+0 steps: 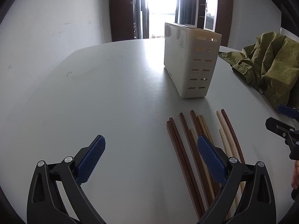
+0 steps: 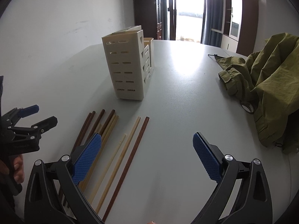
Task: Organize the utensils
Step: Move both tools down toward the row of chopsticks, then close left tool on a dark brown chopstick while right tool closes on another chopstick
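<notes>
Looking like a plain spare room or office rather than a kitchen. A big white table (image 2: 177,97) is sitting against a bare, scuffed white wall (image 2: 65,15), and daylight is pouring in through a tall glass door (image 2: 188,11) at the far end. Dark wood cabinets (image 2: 243,18) with glass fronts are standing beside it, and an olive green jacket (image 2: 271,85) is lying crumpled on the table.

Dark and light wooden chopsticks (image 1: 188,149) (image 2: 119,149) are laid flat, roughly parallel, on the table. A cream slotted holder (image 1: 190,59) (image 2: 129,63) stands upright beyond them.
</notes>
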Available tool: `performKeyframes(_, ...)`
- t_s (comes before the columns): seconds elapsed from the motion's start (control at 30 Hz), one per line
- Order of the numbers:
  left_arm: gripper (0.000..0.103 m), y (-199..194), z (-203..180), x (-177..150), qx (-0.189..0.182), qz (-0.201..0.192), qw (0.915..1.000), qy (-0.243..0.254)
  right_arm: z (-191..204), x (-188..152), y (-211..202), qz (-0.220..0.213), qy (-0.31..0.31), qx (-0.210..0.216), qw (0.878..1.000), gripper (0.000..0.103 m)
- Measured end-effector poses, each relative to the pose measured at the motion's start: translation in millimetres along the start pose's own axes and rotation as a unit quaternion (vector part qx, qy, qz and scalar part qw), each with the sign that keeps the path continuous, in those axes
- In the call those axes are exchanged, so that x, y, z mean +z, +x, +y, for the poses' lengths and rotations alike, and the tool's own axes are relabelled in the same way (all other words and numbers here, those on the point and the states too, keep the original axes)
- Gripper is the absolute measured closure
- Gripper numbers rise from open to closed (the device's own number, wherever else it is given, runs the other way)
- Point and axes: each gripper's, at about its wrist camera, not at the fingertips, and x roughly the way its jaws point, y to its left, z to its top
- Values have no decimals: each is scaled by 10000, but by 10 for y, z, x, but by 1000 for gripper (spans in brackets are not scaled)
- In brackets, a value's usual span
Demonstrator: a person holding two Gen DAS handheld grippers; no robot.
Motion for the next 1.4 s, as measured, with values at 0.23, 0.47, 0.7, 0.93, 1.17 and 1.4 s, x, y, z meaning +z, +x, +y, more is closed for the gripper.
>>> performKeyframes(0.23,11,307,-18,97,51,299,9995,23,-23,104,297,325,55,-78,9994,4)
performKeyframes(0.47,18,571,-9,128,40,578,9983,-9,-70,144,526,629,294,20,9976,4)
performKeyframes(0.7,25,768,6,138,25,825,9966,-54,-105,162,751,866,405,-43,9954,16)
performKeyframes(0.93,29,863,-14,161,22,945,9955,-36,-100,226,904,1022,399,-89,9939,27)
performKeyframes(1.17,32,921,-1,176,-55,991,9950,-82,-53,231,1045,1162,266,-193,9927,35)
performKeyframes(1.4,40,956,-19,170,-61,1076,9942,-40,-20,223,1158,1331,256,-224,9905,51)
